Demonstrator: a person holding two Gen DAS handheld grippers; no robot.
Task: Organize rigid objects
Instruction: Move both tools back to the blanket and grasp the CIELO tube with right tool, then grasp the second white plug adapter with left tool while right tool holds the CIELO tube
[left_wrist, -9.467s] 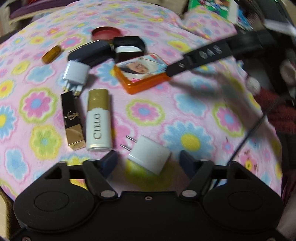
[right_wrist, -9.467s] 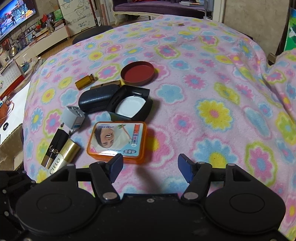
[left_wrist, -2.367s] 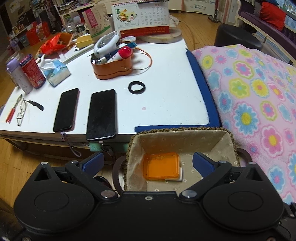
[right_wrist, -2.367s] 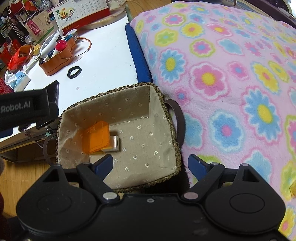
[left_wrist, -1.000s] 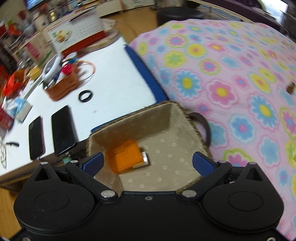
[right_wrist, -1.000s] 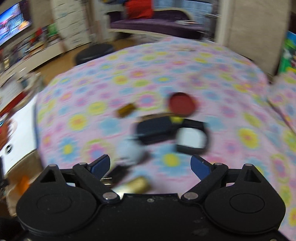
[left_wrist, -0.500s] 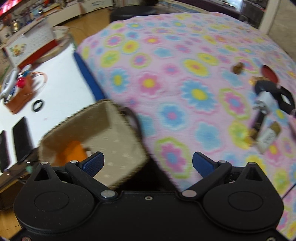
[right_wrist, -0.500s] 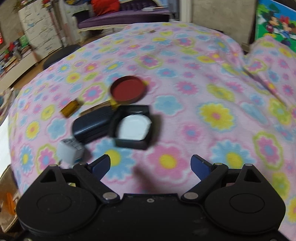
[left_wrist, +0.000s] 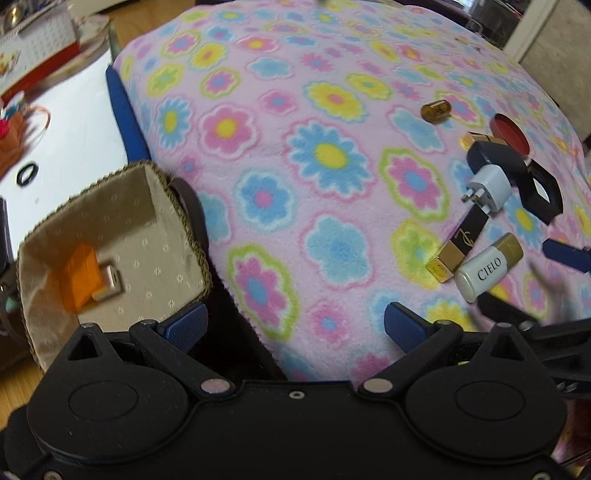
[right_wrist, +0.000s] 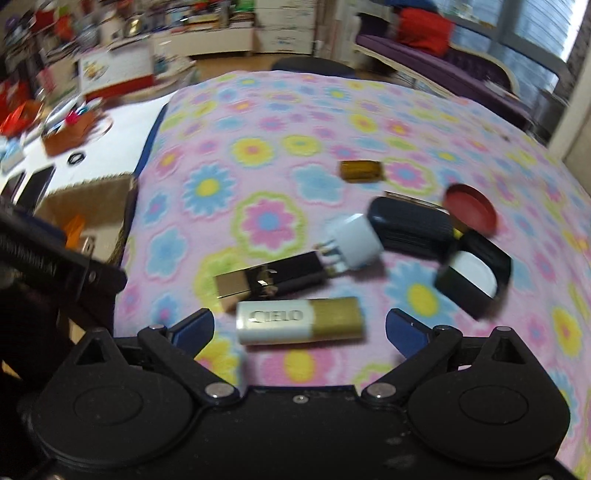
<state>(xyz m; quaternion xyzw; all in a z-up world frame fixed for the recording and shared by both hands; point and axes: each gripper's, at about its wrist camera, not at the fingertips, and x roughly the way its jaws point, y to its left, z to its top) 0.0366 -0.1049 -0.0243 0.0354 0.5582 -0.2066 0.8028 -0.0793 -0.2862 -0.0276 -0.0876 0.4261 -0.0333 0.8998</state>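
Your left gripper (left_wrist: 293, 321) is hanging open and empty, the basket (left_wrist: 184, 218) just off its left finger. Your right gripper (right_wrist: 299, 326) has just been opening wider, and the white tube (right_wrist: 301, 321) is lying crosswise between its fingers, untouched. Closing lengthwise risks it slipping or nudging the lipstick (right_wrist: 271, 278) beyond. A second ago that tube was sitting left of the fingers.

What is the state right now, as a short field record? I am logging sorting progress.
basket: holds orange case and a small white block
blanket: CIELO tube, black-gold lipstick, white plug, amber vial, red lid, open black compact
right gripper: open, jaws just widened, around CIELO tube
left gripper: open, empty
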